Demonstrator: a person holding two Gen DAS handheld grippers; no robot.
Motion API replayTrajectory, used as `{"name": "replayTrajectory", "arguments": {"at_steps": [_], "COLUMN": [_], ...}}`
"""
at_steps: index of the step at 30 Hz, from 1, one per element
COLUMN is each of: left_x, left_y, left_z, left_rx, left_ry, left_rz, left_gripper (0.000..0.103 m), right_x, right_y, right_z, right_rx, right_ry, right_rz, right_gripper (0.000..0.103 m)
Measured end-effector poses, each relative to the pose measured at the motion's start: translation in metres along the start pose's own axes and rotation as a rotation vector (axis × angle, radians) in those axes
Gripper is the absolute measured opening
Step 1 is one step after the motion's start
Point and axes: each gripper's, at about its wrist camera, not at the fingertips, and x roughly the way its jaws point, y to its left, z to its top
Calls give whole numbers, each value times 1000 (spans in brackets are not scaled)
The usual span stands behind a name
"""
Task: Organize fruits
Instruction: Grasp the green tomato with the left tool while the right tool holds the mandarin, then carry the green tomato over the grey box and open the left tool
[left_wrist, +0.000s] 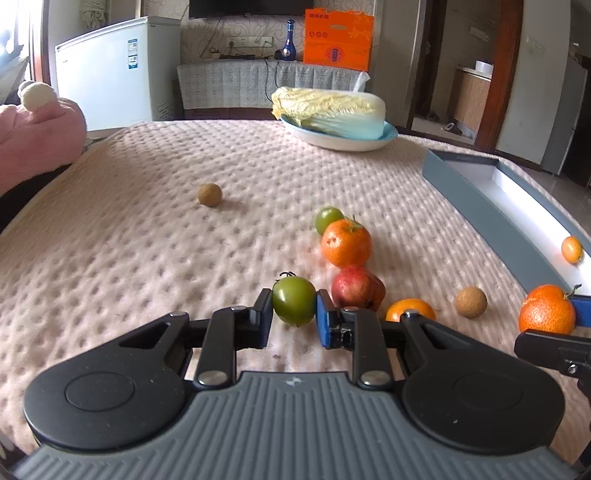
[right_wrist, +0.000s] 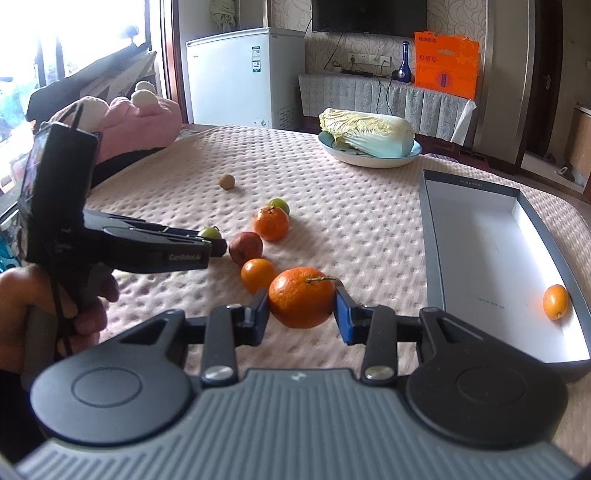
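Observation:
My left gripper (left_wrist: 294, 314) is shut on a green tomato (left_wrist: 294, 301) low over the pink bedspread. My right gripper (right_wrist: 301, 312) is shut on a large orange (right_wrist: 301, 297), held above the bedspread left of the grey box (right_wrist: 476, 236); the same orange shows in the left wrist view (left_wrist: 546, 309). A small orange (right_wrist: 555, 301) lies inside the box. On the spread lie a red apple (left_wrist: 356, 286), an orange with a stem (left_wrist: 346, 242), a second green tomato (left_wrist: 328, 218), a half-hidden orange (left_wrist: 410, 309) and two brown round fruits (left_wrist: 471, 302) (left_wrist: 209, 194).
A bowl (left_wrist: 343, 138) holding a Chinese cabbage (left_wrist: 328, 107) stands at the far side of the bed. A pink plush toy (left_wrist: 37, 136) lies at the left edge. A white freezer (left_wrist: 110, 70) and an orange box (left_wrist: 338, 38) stand beyond the bed.

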Motion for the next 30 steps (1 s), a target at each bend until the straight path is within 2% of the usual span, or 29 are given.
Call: {"name": "replayTrajectory", "arguments": {"at_steps": [11, 30], "left_x": [-26, -35], "left_y": [-8, -70], "left_z": [12, 21], "left_rx": [-4, 34], "left_ry": [-32, -40], "left_rz": [-2, -95], "left_gripper": [29, 29], "right_x": [-7, -30], "right_y": [-2, -32], "right_z": [2, -3], "right_rx": [26, 98], "right_ry": [-26, -52], "right_rz": [-7, -41], "right_gripper": [40, 40]}}
